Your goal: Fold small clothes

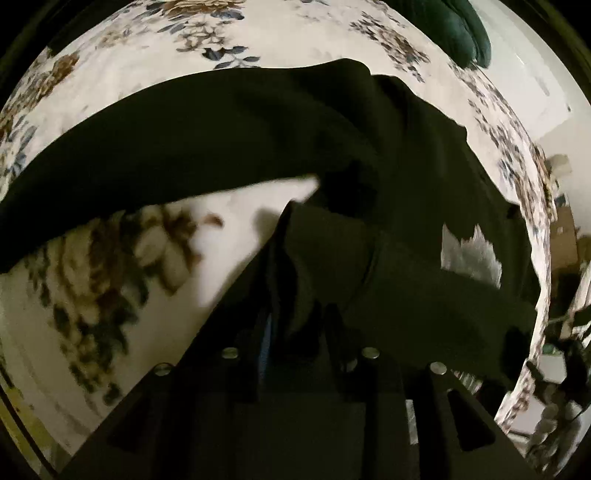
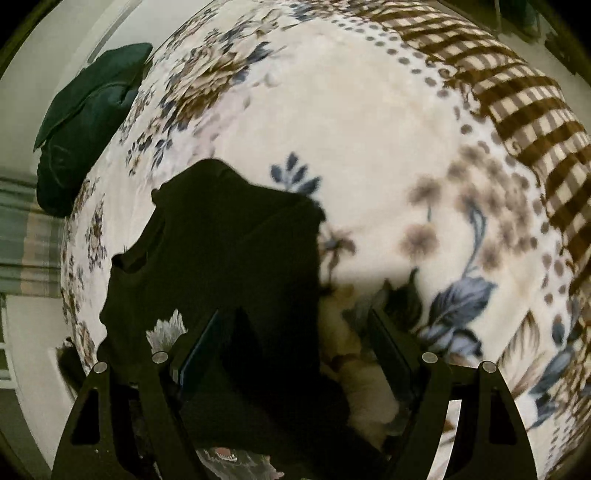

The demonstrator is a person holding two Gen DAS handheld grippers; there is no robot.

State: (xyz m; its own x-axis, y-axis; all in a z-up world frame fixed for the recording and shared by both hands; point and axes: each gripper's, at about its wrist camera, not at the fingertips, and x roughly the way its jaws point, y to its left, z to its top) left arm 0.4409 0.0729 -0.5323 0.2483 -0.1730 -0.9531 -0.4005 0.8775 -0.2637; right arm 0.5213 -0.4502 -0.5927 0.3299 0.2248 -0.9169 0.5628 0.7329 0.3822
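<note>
A: Left claw [image 1: 295,325]?
B: Nearly closed, black garment [image 1: 229,122] bunched at its tips; grip unclear.
A: Right claw [image 2: 299,325]?
B: Wide apart, garment edge between, not pinched. Garment's lower left, on floral bedspread [image 2: 369,147].

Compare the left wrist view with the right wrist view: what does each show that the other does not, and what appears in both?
Only the left wrist view shows the narrow left tongs with black cloth bunched between them, and a long sleeve-like stretch of cloth arching across.

Only the right wrist view shows the brown-and-cream checked blanket and the wide-open right tongs straddling the garment's edge.

Both show the black garment with a pale printed patch, the cream floral fleece blanket and the dark green cushion.
</note>
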